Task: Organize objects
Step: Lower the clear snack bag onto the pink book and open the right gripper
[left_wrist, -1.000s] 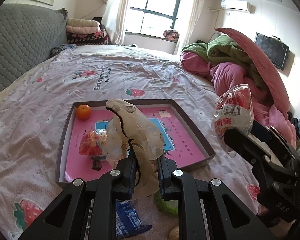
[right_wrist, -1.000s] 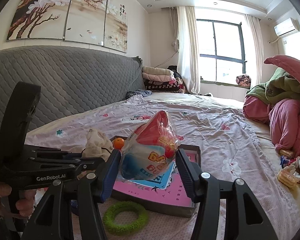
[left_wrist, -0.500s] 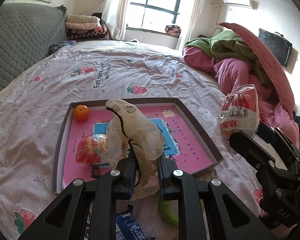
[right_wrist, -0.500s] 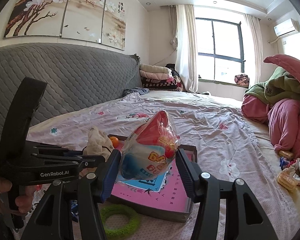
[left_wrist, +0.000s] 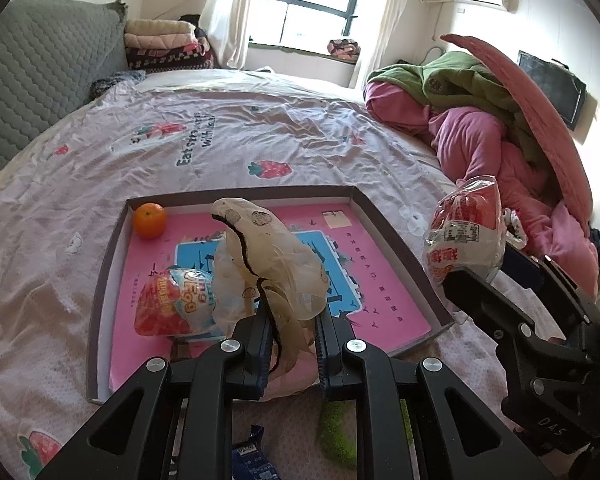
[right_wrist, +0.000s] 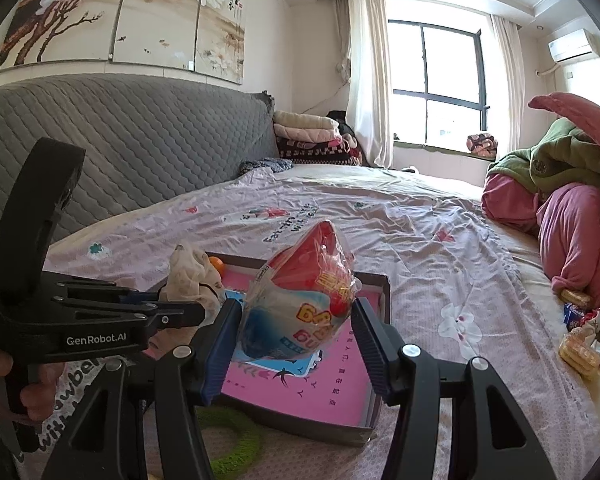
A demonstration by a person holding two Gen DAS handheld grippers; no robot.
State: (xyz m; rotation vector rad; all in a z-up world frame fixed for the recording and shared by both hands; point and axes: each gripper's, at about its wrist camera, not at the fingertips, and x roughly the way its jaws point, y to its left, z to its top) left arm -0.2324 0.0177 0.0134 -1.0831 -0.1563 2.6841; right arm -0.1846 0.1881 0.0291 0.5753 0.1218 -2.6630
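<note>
My left gripper [left_wrist: 290, 330] is shut on a crumpled cream cloth with a dark trim [left_wrist: 264, 256], holding it upright over the near edge of a shallow box tray [left_wrist: 104, 268] with a pink lining. My right gripper [right_wrist: 296, 322] is shut on a red, white and blue snack bag [right_wrist: 300, 304] above the tray [right_wrist: 376, 376]; the same bag [left_wrist: 466, 232] shows at the right of the left wrist view. In the tray lie an orange [left_wrist: 150, 220] at the far left corner and a second snack bag [left_wrist: 172, 306] near the front left.
A green ring toy [right_wrist: 228, 444] and a blue packet [left_wrist: 252, 460] lie on the bedspread in front of the tray. Biscuit packs [right_wrist: 580, 344] sit at the right by a heap of pink and green bedding [left_wrist: 480, 128]. A grey quilted headboard [right_wrist: 140, 152] stands at the left.
Both grippers have moved forward and a little lower toward the tray, each keeping its grip. The tray looks nearer and larger in both views.
</note>
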